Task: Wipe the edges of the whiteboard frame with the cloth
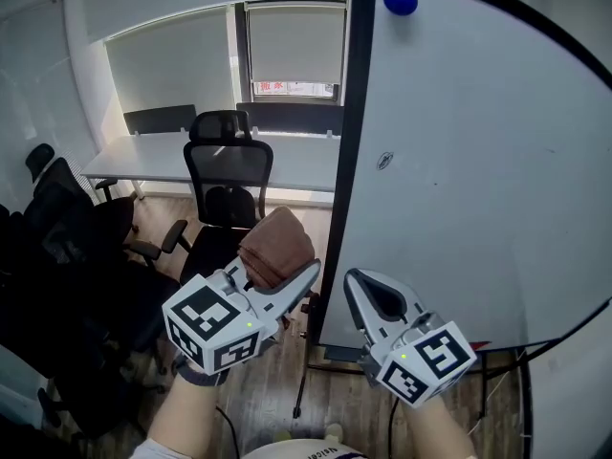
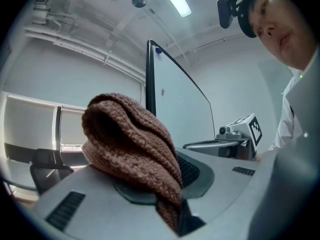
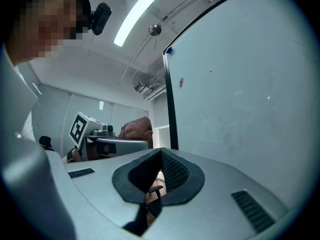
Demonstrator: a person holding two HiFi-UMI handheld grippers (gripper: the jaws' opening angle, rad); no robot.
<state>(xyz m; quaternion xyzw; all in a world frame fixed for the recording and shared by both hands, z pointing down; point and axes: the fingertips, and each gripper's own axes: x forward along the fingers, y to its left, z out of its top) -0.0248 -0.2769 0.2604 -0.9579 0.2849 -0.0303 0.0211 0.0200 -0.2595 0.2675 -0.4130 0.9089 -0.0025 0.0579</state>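
A white whiteboard [image 1: 478, 161] with a black frame [image 1: 349, 142] fills the right of the head view. My left gripper [image 1: 287, 280] is shut on a folded brown knitted cloth [image 1: 276, 247], held just left of the frame's left edge and apart from it. In the left gripper view the cloth [image 2: 132, 144] bulges out of the closed jaws, with the frame [image 2: 149, 79] behind it. My right gripper [image 1: 368, 295] is shut and holds nothing, low in front of the board near its bottom edge. In the right gripper view the frame [image 3: 170, 104] runs upward beyond the closed jaws.
A blue magnet [image 1: 400, 0] sticks near the board's top. Black office chairs [image 1: 228, 175] and a white desk [image 1: 163, 156] stand behind at left, under windows with blinds. More dark chairs [image 1: 57, 218] crowd the left side. The board's stand legs [image 1: 304, 371] rest on the wood floor.
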